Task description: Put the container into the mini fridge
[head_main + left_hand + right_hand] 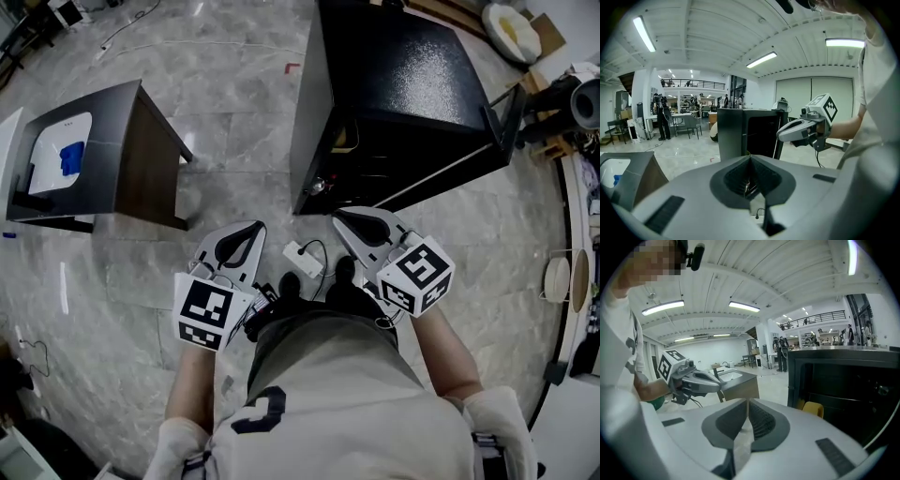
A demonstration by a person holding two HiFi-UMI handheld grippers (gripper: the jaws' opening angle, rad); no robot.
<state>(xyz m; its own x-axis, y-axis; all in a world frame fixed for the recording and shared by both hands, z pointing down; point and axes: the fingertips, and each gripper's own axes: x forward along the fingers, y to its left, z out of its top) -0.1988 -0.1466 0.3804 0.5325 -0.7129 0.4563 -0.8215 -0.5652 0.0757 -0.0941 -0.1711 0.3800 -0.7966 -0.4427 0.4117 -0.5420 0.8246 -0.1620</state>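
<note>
I stand on a grey stone floor with both tools held low in front of me. My left gripper (251, 228) has its jaws together with nothing between them. My right gripper (343, 218) is closed and empty as well.

The white shallow rectangular container (58, 155), with something blue inside it, sits on top of a small dark brown table (131, 131). It lies ahead of me and well off to my left, apart from both grippers. Its longer side appears to run roughly away from me. My left gripper is the nearer one, so I judge that the pickup falls to that side.

The black boxy mini fridge (403, 75) stands straight ahead and slightly to my right, close beyond my right gripper. Its dark door (506, 117) is swung open to the right, and the open cavity faces me.

The head view shows the whole layout from above: table on the left, fridge in the centre. The left gripper view catches only a sliver of the container at its left edge. It does show the fridge front on. The right gripper view looks into the cavity and shows a small yellow object (813, 408) low inside. The head view barely shows it.
</note>
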